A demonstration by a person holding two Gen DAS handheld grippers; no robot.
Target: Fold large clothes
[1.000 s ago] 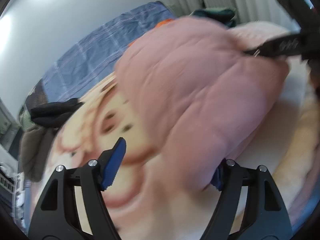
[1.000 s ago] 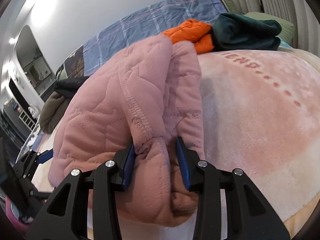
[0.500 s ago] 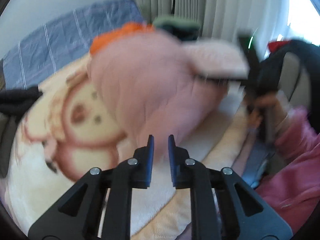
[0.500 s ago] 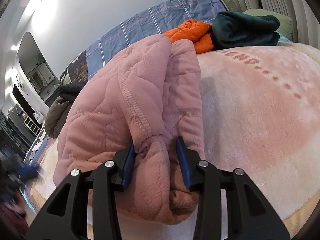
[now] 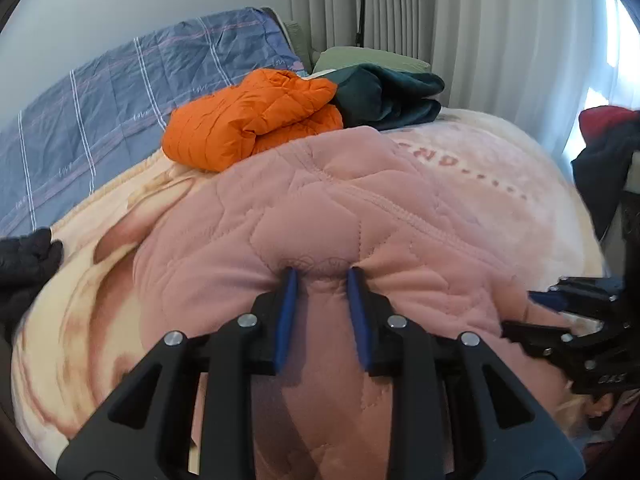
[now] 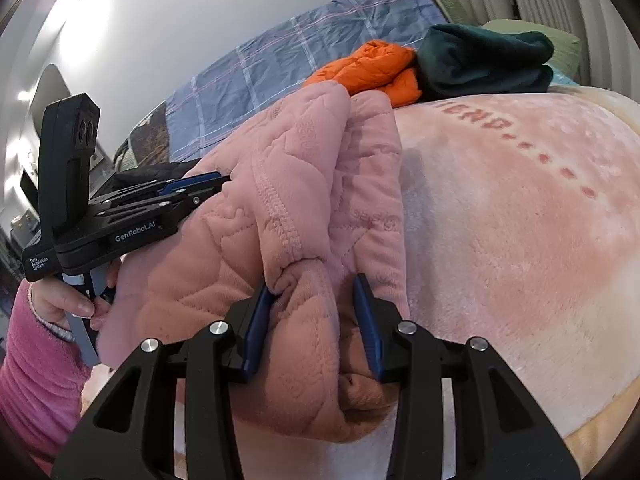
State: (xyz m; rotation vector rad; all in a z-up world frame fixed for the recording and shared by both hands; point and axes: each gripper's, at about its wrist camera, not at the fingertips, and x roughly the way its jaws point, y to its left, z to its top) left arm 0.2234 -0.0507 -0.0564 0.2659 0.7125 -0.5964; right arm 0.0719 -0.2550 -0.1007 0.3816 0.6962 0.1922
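both grippers pinch puckered folds of the soft quilted pink jacket (image 5: 360, 216).

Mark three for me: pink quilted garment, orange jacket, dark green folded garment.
pink quilted garment (image 5: 328, 216), left wrist view, on the quilted top surface beside the seam.
orange jacket (image 5: 248, 120), left wrist view, on the middle of its puffy top.
dark green folded garment (image 6: 484, 62), right wrist view, on the middle of the stack.

White wall (image 5: 120, 4), pale curtains (image 5: 460, 20) — daylight, bed (image 5: 500, 208), arched mirror (image 6: 48, 92)
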